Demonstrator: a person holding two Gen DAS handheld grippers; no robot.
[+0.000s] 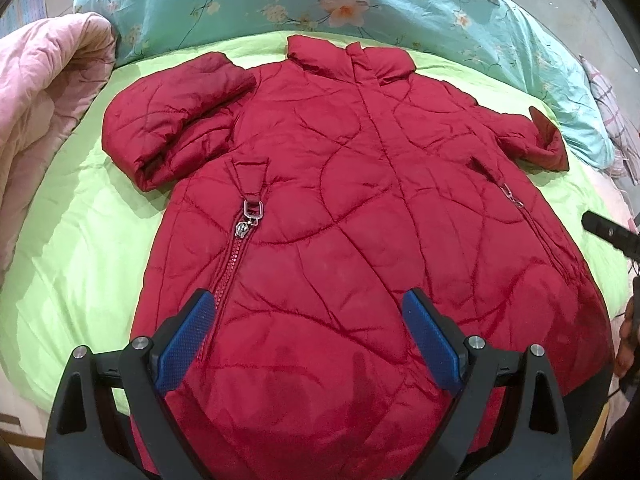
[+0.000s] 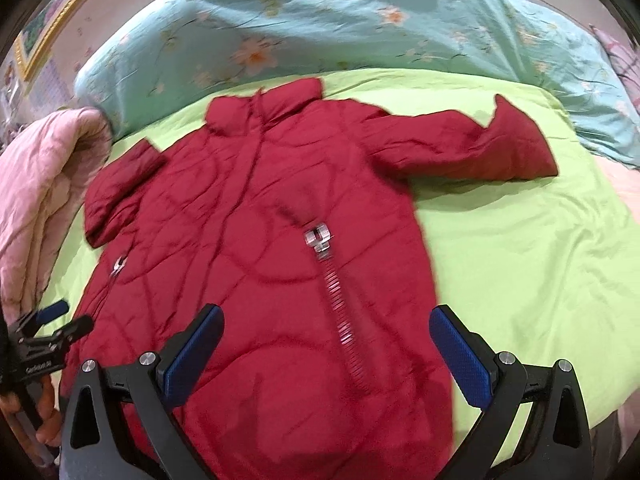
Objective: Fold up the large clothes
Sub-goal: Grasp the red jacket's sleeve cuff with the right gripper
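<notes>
Green bed sheet [image 1: 80, 208] carries a red coat [image 1: 340, 200] laid flat; both grippers' fingers [image 1: 186, 342] [image 2: 192, 354] gape empty above its hem; best pinch one sleeve [image 2: 480, 148] first.

A home bedroom: a bed spread with a lime-green cotton sheet [image 1: 80, 248], a turquoise quilt printed with pink flowers [image 1: 280, 4] bunched along its far side, a pale pink quilted blanket [image 1: 44, 92] heaped at one edge, and a gold-framed picture [image 2: 44, 36] on the wall.
</notes>
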